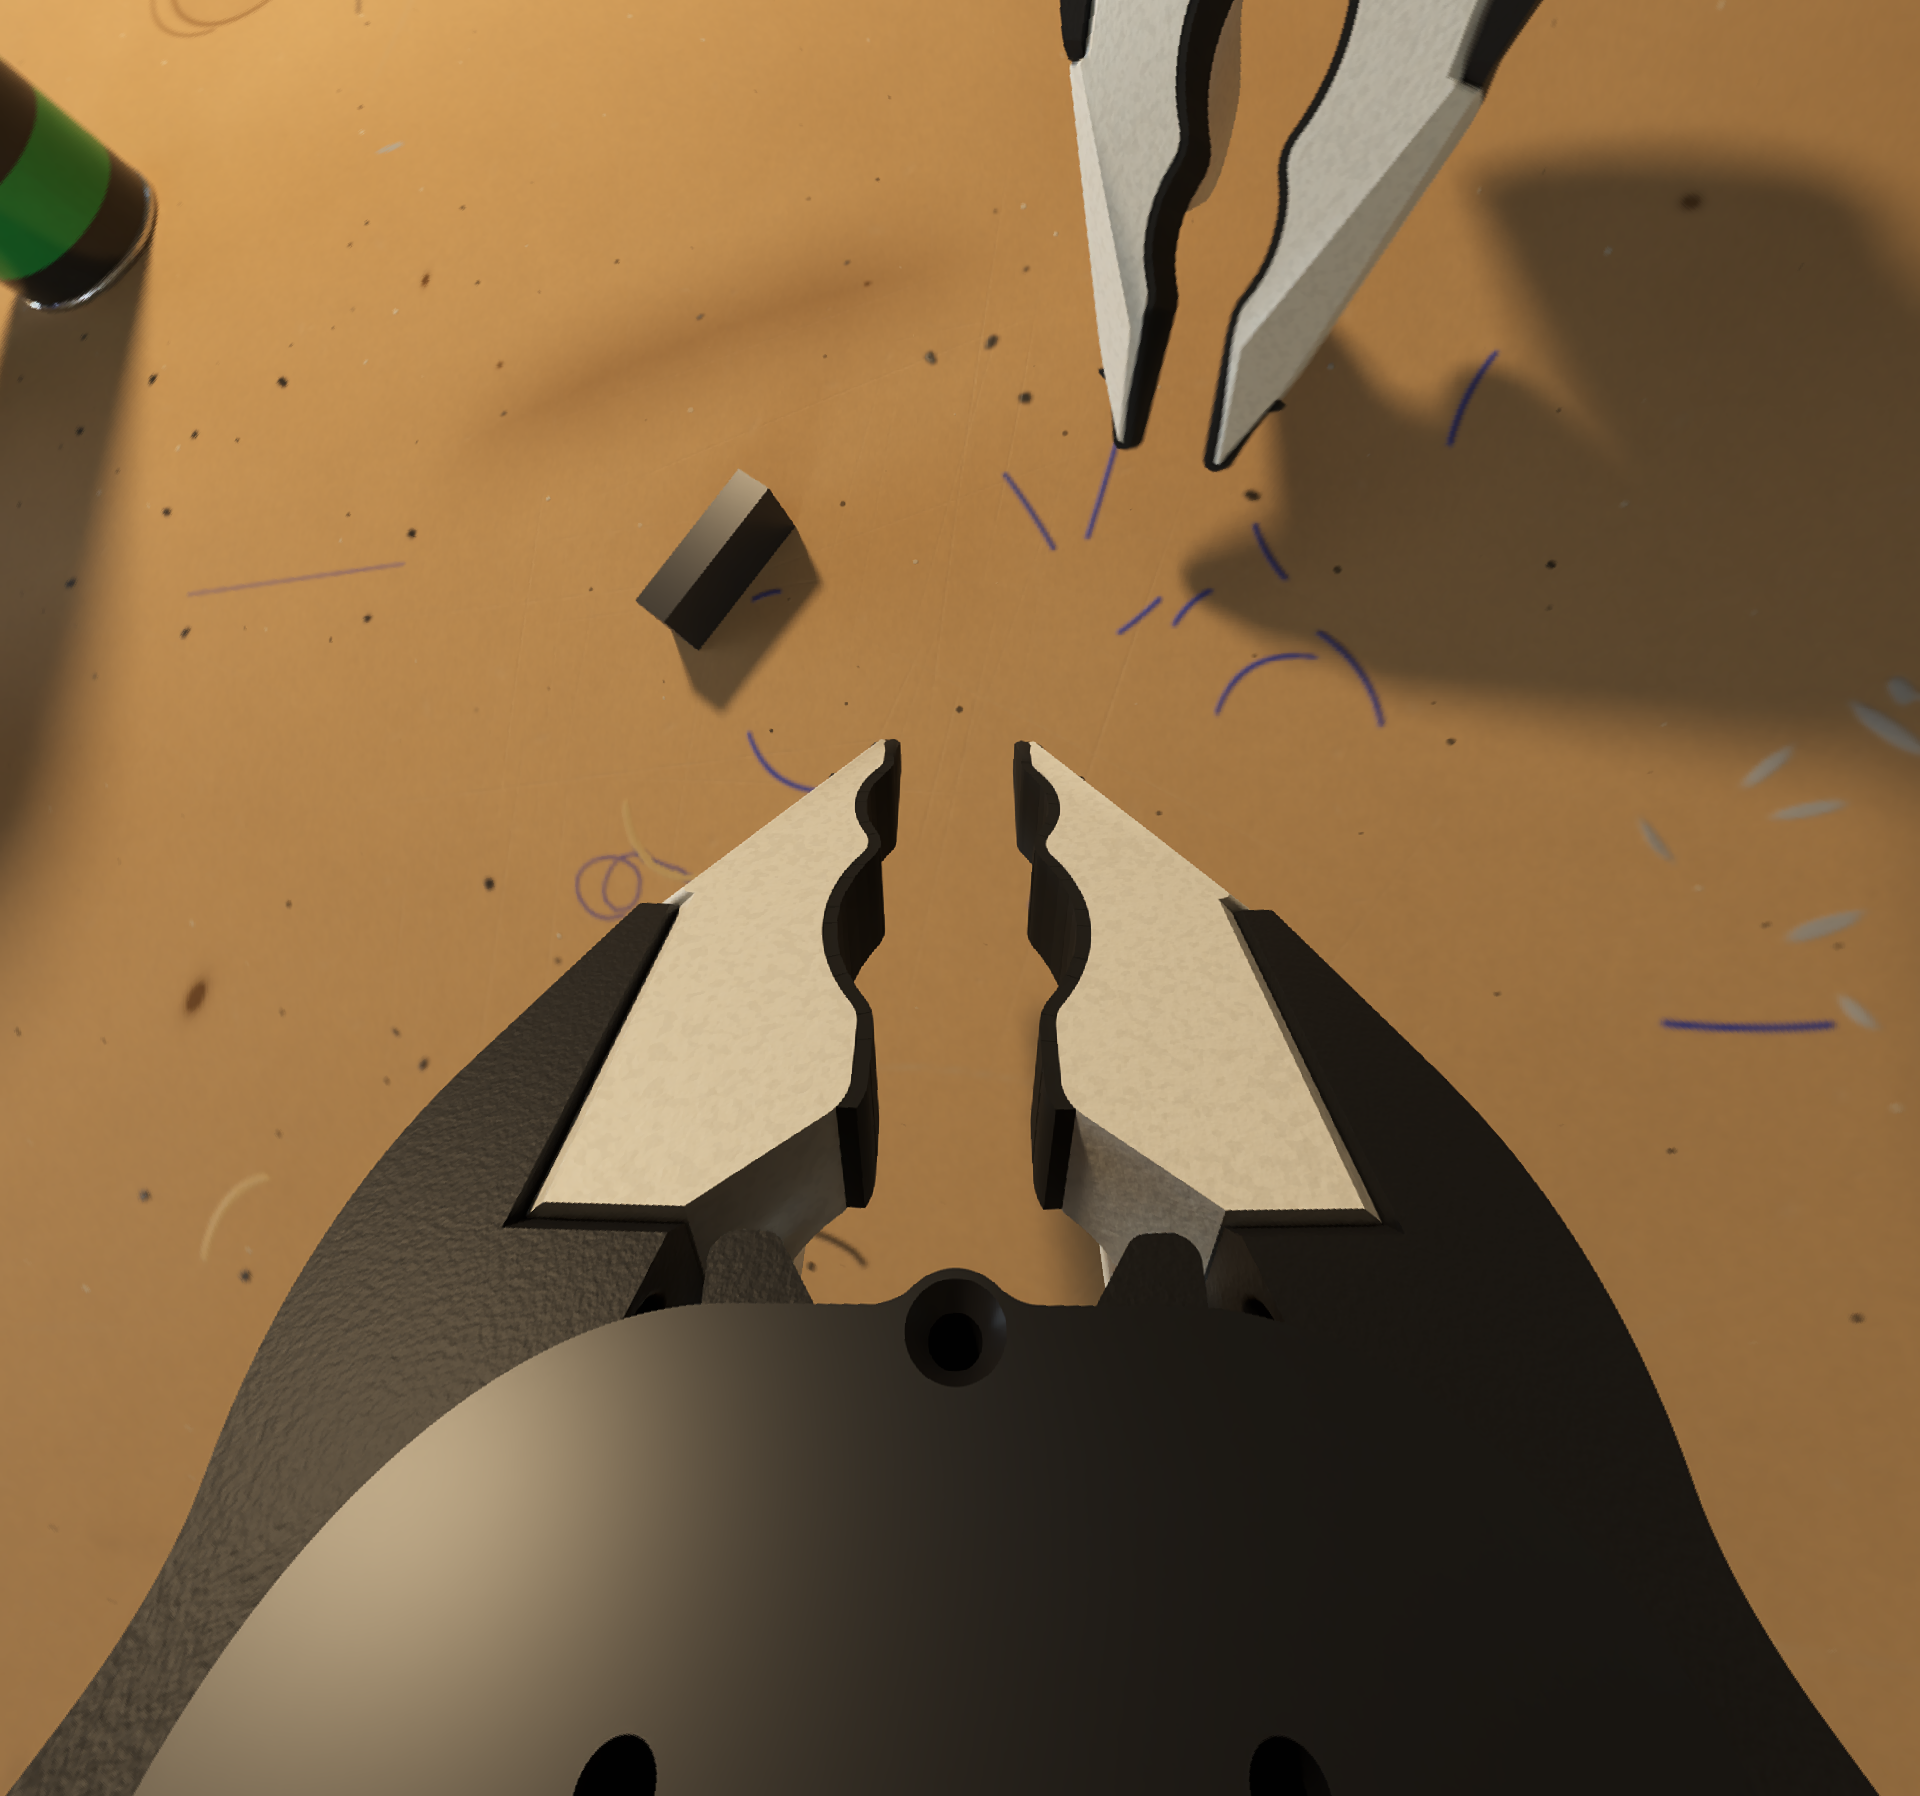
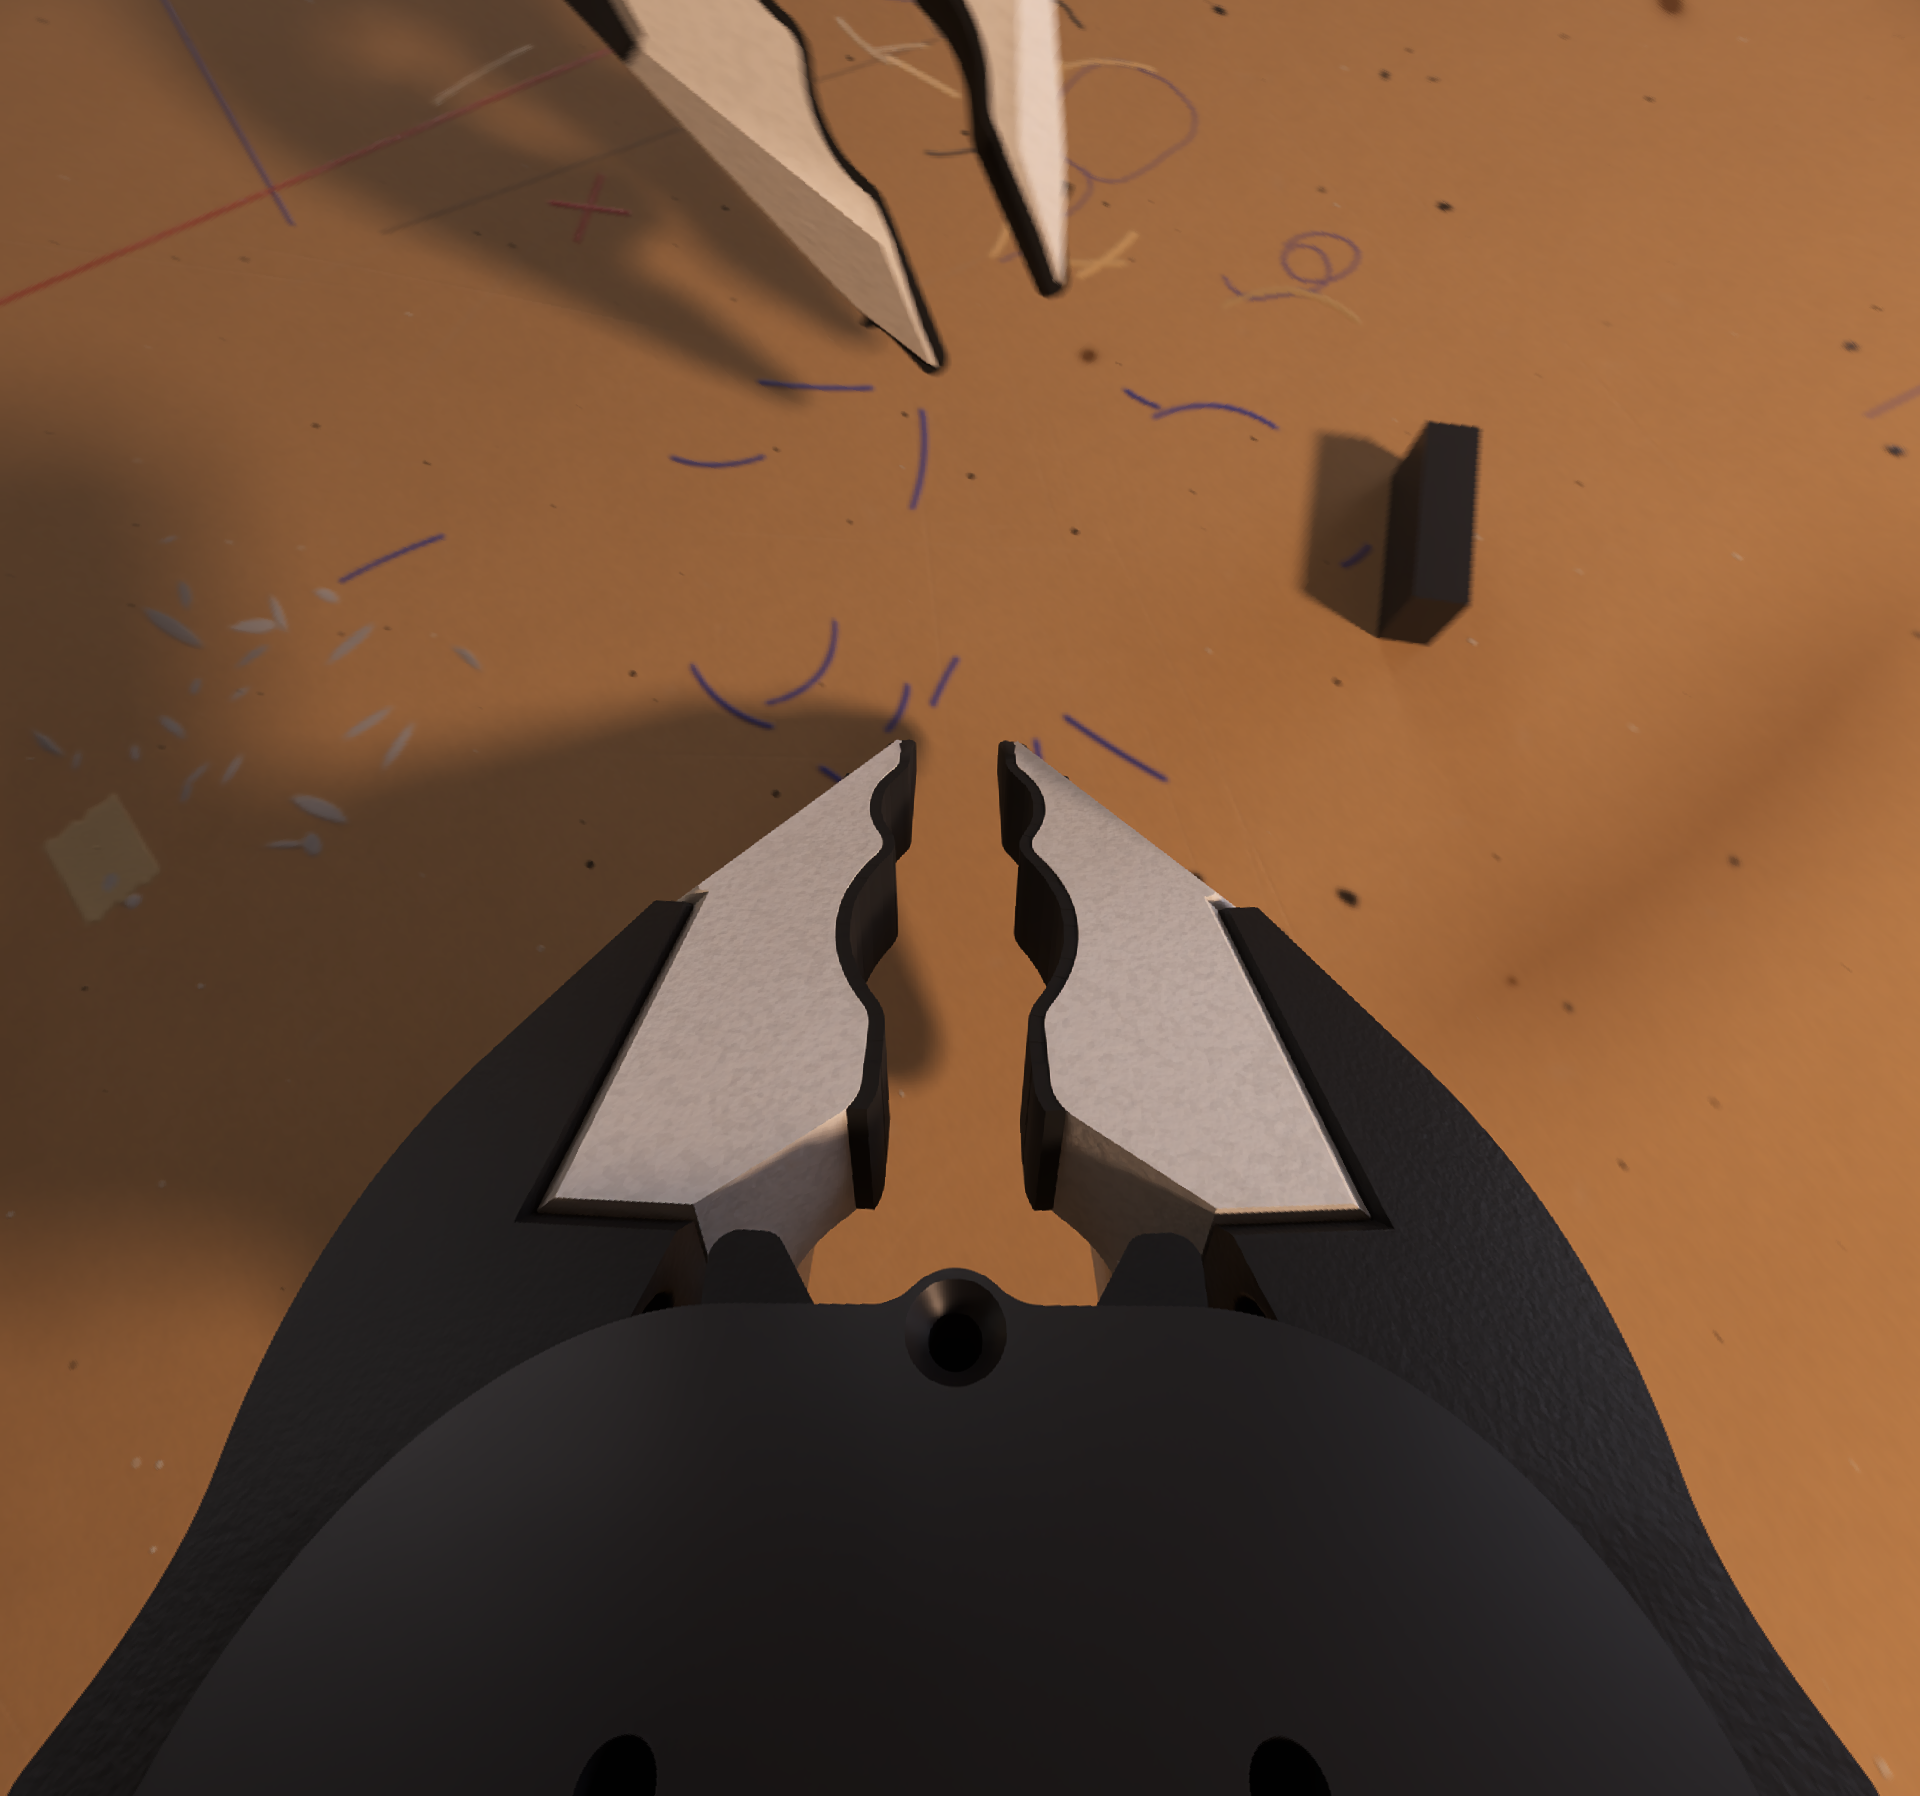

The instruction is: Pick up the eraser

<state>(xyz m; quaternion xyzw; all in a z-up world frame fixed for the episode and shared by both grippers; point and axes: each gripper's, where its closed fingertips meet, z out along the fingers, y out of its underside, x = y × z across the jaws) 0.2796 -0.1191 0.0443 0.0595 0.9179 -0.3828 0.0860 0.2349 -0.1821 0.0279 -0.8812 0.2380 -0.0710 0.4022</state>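
Observation:
The eraser (image 1: 717,557) is a small dark block lying on the orange-brown tabletop (image 1: 520,396), ahead and to the left of my left gripper (image 1: 957,745). It also shows in the right wrist view (image 2: 1429,533), ahead and to the right of my right gripper (image 2: 956,745). Both grippers are open with a narrow gap and hold nothing. The right gripper (image 1: 1169,453) points down at the table, to the right of the eraser in the left wrist view. The left gripper (image 2: 992,328) shows at the top of the right wrist view.
A dark cylinder with a green band (image 1: 57,208) lies at the left edge of the left wrist view. The tabletop bears pen scribbles, specks and pale shavings (image 2: 260,707). A pale yellow patch (image 2: 101,856) lies at the left.

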